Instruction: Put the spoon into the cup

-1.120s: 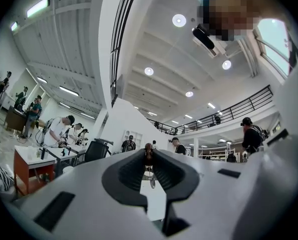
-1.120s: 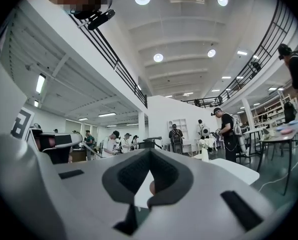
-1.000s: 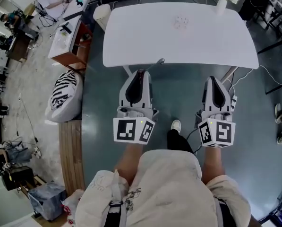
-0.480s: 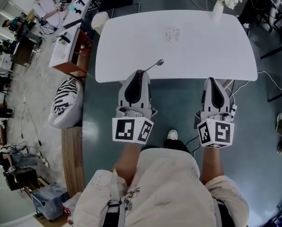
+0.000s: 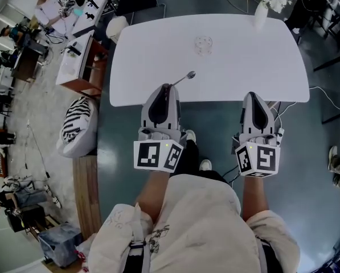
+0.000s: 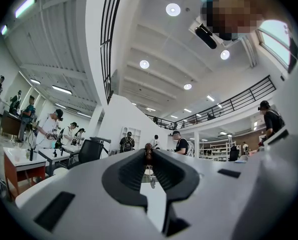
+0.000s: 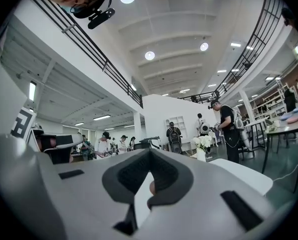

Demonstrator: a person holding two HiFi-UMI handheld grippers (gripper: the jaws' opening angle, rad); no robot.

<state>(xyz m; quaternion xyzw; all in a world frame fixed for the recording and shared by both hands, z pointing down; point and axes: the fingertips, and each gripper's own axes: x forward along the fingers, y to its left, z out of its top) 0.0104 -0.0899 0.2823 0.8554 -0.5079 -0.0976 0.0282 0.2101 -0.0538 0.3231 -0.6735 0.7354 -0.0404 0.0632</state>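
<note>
You stand in a large open hall with a blue-grey floor, and before you is a white table [image 5: 244, 61] with rounded corners. At 10 o'clock there are work desks with people around them, and at 9 o'clock a black-and-white striped bag [image 5: 78, 123] lies on the floor. On the table, the cup [image 5: 203, 44], which is clear glass, stands near the middle at about 12 o'clock, and a white vase with flowers [image 5: 261, 13] stands at the far corner at 1 o'clock. Your left gripper [image 5: 168, 87] reaches just over the near edge of the table. In the left gripper view its jaws are almost together and pinch the end of the spoon [image 5: 184, 78] handle between the tips. The spoon sticks out from the tips toward 2 o'clock, with its bowl above the table top. The cup is at 1 o'clock from that bowl, and the spoon and the cup are clearly apart. Your right gripper [image 5: 253, 95] is held level beside the left one, with its tips at the near edge of the table. In the right gripper view its jaws meet at the tips and have nothing between them. That view also shows the table edge and the vase with flowers at 2 o'clock.
</note>
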